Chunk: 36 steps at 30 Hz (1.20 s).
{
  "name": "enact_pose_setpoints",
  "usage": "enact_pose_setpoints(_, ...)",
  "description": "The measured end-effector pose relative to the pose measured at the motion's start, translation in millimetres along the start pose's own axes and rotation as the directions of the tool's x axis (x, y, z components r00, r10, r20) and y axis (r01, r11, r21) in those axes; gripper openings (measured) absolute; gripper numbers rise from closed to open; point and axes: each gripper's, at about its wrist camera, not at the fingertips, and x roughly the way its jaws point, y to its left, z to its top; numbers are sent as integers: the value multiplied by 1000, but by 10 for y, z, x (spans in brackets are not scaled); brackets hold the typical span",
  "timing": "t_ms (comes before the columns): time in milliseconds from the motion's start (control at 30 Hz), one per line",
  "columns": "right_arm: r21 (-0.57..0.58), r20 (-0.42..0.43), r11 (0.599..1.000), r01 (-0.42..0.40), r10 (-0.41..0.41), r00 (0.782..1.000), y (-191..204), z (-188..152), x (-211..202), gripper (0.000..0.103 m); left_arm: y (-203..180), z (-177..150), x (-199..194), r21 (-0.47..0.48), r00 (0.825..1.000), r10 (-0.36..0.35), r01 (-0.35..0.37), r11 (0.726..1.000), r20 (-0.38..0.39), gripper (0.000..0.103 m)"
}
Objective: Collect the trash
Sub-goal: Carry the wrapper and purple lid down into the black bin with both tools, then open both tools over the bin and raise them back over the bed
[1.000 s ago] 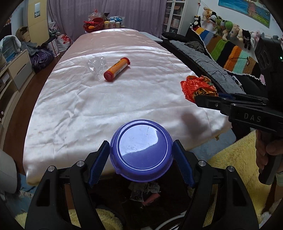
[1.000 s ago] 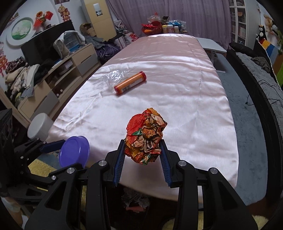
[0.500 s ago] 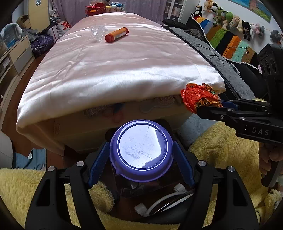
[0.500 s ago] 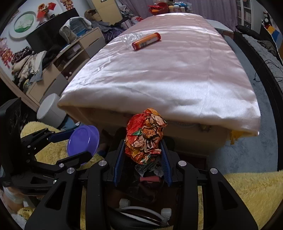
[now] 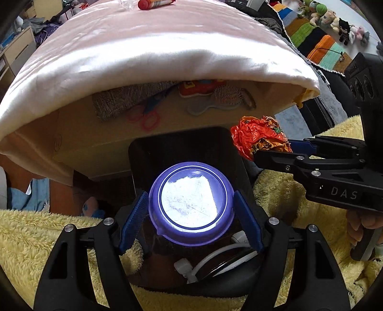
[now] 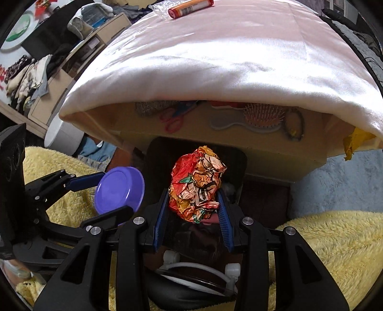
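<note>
My left gripper (image 5: pixel 191 215) is shut on a purple plastic bowl (image 5: pixel 191 203), bottom facing the camera, held over a black trash bin (image 5: pixel 182 148) on the floor below the table edge. My right gripper (image 6: pixel 194 213) is shut on a crumpled orange-red wrapper (image 6: pixel 196 184), held over the same bin (image 6: pixel 162 155). The wrapper also shows in the left wrist view (image 5: pixel 258 136), the bowl in the right wrist view (image 6: pixel 119 191). An orange tube (image 6: pixel 190 8) and a clear plastic wrapper (image 6: pixel 160 10) lie far back on the pink tablecloth (image 6: pixel 227 55).
The table front (image 5: pixel 107 143) has a printed picture of scissors and a hairbrush. A yellow fluffy rug (image 6: pixel 335 251) surrounds the bin. A white round bin (image 6: pixel 62 136) stands at the left, cabinets with clothes (image 6: pixel 36 79) beyond it. A sofa with plush toys (image 5: pixel 330 28) is at the right.
Both grippers have dropped from table height to below the table edge and now hang over the black bin, still holding the bowl and the wrapper.
</note>
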Motion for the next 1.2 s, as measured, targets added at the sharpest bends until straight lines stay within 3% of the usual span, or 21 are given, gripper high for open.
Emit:
enact_pose_setpoints(267,2,-1,1000,1,-1,1000,0,104,43,45,35,5,143,-3,999,-22,22,1000,-48,71)
enact_pose_setpoints(367,8,7,1000,-1,1,1000,19,147,41,55,47,1,160,-10,998,-26,25,1000,-52,71)
enact_pose_setpoints(500,16,25,1000,4,-5,1000,-6,201,0,61,72,9,131,-15,999,-19,18,1000,-41,80)
enact_pose_setpoints(733,55,90,998,14,-19,996,-97,322,-214,72,125,114,-111,-10,1000,10,-10,1000,23,92)
enact_pose_setpoints(800,65,118,998,4,-12,993,-129,367,-311,73,158,168,-230,-10,998,18,-17,1000,57,93)
enact_pose_setpoints(867,77,152,997,8,-20,988,-165,431,-419,82,201,242,-348,-17,995,28,-27,999,92,94)
enact_pose_setpoints(1033,83,220,996,27,-44,974,-245,685,-641,86,333,482,-580,-43,984,63,-57,997,165,95)
enact_pose_setpoints(1200,77,251,995,55,-73,965,-308,987,-692,90,471,788,-650,-50,976,109,-101,994,187,95)
